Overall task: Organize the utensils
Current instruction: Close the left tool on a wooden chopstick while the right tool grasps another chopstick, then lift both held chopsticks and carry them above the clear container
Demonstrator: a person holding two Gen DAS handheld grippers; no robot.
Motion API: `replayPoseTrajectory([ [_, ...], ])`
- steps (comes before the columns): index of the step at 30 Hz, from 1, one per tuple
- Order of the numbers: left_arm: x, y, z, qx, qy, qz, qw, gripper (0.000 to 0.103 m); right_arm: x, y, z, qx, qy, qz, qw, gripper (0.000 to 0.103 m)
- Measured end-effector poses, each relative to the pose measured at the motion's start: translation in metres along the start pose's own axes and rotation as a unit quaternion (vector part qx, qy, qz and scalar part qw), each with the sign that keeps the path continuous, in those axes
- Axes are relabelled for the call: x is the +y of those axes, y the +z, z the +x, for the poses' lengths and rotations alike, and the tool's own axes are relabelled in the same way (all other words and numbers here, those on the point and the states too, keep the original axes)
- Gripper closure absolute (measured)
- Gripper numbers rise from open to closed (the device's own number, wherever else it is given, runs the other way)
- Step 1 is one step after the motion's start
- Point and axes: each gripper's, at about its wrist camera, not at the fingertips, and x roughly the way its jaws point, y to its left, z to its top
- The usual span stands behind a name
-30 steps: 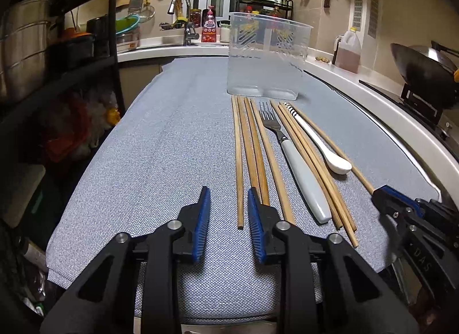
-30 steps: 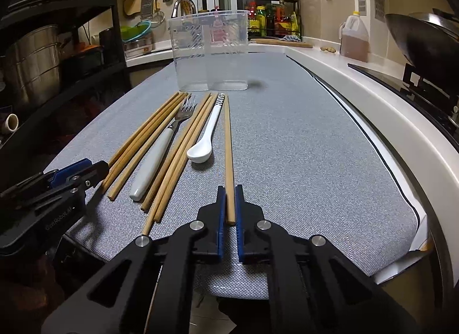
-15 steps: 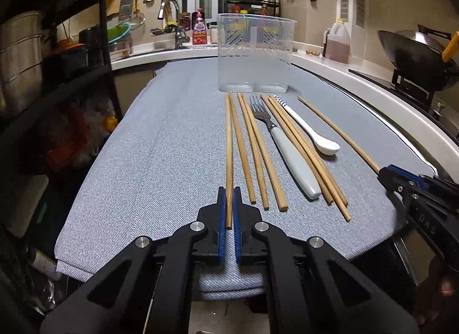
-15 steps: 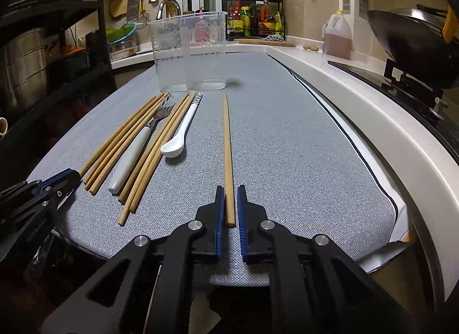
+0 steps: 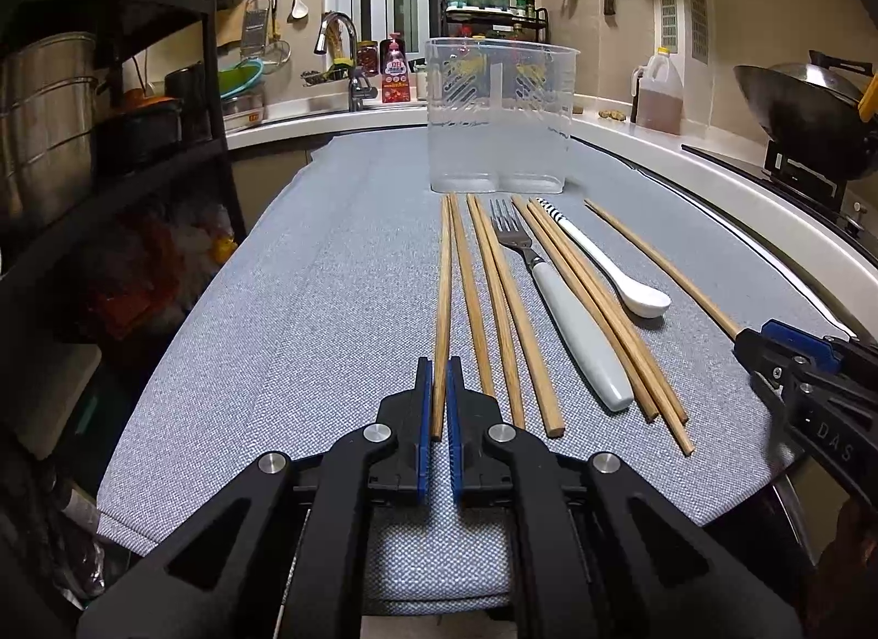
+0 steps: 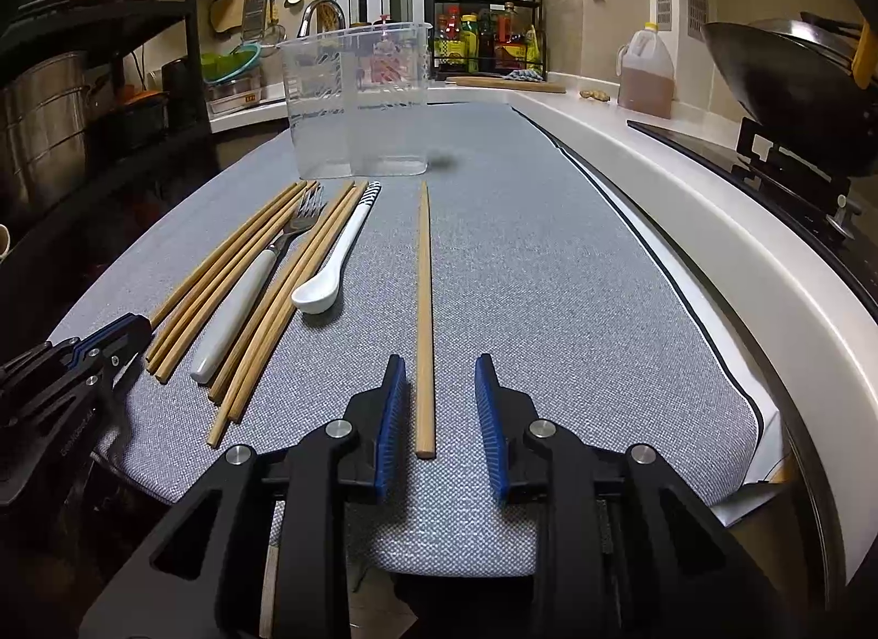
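Several wooden chopsticks, a white-handled fork [image 5: 570, 331] and a white spoon [image 5: 614, 268] lie in a row on the grey mat [image 5: 307, 309], in front of a clear two-compartment holder [image 5: 499, 117]. My left gripper [image 5: 438, 370] is shut on the near end of the leftmost chopstick [image 5: 443, 298]. My right gripper [image 6: 440, 381] is open, its jaws either side of a lone chopstick [image 6: 423, 298] lying on the mat, apart from the row. The fork [image 6: 247, 298], spoon [image 6: 335, 265] and holder [image 6: 356, 101] also show in the right wrist view.
A black shelf rack [image 5: 110, 117] with pots stands left of the mat. A white counter edge [image 6: 686, 189] runs along the right, with a wok [image 6: 784, 84] on a stove and an oil jug [image 6: 646, 73]. A sink and tap [image 5: 340, 62] sit behind.
My left gripper closed on the leftmost chopstick a second ago and still holds it. My right gripper, shut on the lone chopstick, has opened and released it on the mat.
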Motion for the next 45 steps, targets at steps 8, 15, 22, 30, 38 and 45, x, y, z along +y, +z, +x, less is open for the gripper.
replayPoseTrajectory([
  [8, -0.004, 0.0, 0.0, -0.002, 0.007, 0.013, 0.9999, 0.098, 0.003, 0.003, 0.0, 0.008, 0.012, -0.005, 1.0, 0.097],
  [15, -0.002, 0.002, -0.011, 0.006, -0.002, 0.015, 0.9999, 0.098, 0.004, 0.012, -0.022, -0.005, 0.009, -0.008, 1.0, 0.096],
  [22, 0.005, 0.015, -0.037, -0.028, -0.006, 0.01, 0.9995, 0.098, 0.005, 0.029, -0.052, -0.034, 0.002, -0.012, 0.999, 0.097],
  [30, 0.008, 0.035, -0.059, -0.076, -0.013, 0.006, 0.997, 0.098, 0.007, 0.054, -0.074, -0.064, 0.006, -0.019, 0.998, 0.097],
  [38, 0.01, 0.069, -0.072, -0.109, -0.026, 0.003, 0.9937, 0.098, 0.0, 0.089, -0.089, -0.088, 0.013, -0.012, 0.996, 0.097],
  [45, 0.017, 0.109, -0.073, -0.118, -0.032, -0.001, 0.9925, 0.098, -0.006, 0.131, -0.088, -0.091, 0.017, -0.006, 0.996, 0.097],
])
